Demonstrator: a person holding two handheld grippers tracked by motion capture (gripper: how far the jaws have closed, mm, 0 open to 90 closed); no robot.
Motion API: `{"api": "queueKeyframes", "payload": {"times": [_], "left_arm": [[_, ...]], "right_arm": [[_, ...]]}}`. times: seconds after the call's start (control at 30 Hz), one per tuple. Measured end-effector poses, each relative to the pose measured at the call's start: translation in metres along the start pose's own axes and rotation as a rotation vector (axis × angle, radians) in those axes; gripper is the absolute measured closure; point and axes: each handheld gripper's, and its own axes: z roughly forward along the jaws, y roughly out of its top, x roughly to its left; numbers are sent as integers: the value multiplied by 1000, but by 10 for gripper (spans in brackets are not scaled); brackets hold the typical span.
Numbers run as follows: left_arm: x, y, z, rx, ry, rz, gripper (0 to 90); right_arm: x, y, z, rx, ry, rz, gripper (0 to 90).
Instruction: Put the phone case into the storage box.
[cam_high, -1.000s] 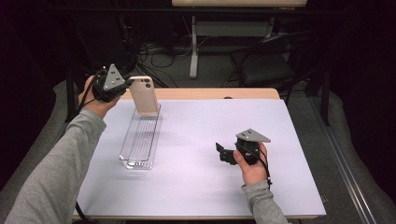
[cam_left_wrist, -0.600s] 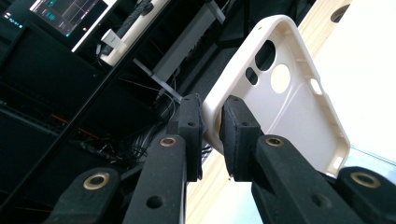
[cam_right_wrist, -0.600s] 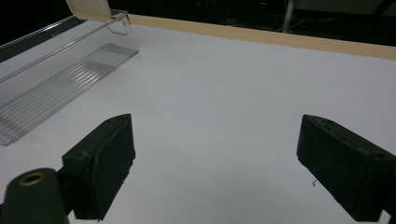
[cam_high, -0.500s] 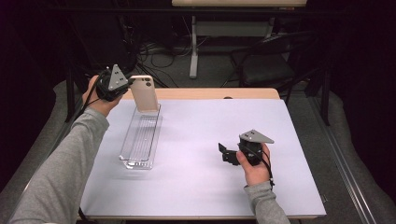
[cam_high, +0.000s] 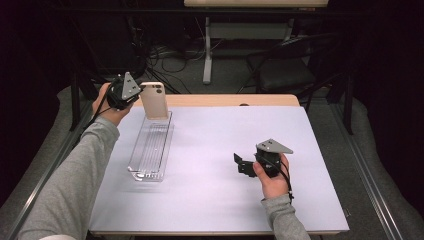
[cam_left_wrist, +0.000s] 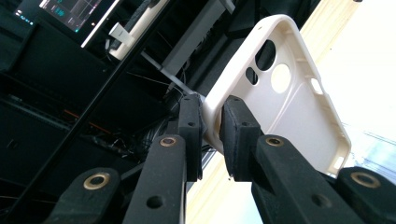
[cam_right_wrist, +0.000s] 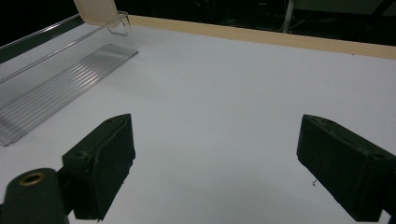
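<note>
While the person's right hand rests low over the near right part of the pale lilac table top (cam_high: 210, 200), the right gripper (cam_high: 244, 164) it carries points left across the bare surface with its two black jaws spread wide and nothing between them. From the right gripper view those jaws stand far apart above the sheet, and the clear ribbed plastic tray (cam_right_wrist: 56, 84) lies beyond them to the left. Farther out, on the left half of the table, that long tray (cam_high: 150, 150) runs lengthwise away from the person. At its far end the cream-coloured plastic phone case (cam_high: 154, 100) stands upright, its lower edge at or just above the tray's far rim; whether it touches I cannot tell. The left gripper (cam_high: 137, 92), held at the far left corner by a grey-sleeved arm, is clamped on the case's edge. In the left gripper view the case (cam_left_wrist: 280, 93) shows its hollow inner side and camera cut-outs, with the jaws pinching its rim.
</note>
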Motion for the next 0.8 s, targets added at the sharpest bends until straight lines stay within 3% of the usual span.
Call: {"api": "queueKeyframes", "payload": {"times": [0.4, 0.8], "left_arm": [[-17, -16, 14, 3, 17, -8, 790], [-28, -21, 21, 11, 25, 8, 791]], "right_arm": [[-1, -1, 1, 4, -1, 5, 109], [-2, -2, 1, 9, -1, 2, 109]]}}
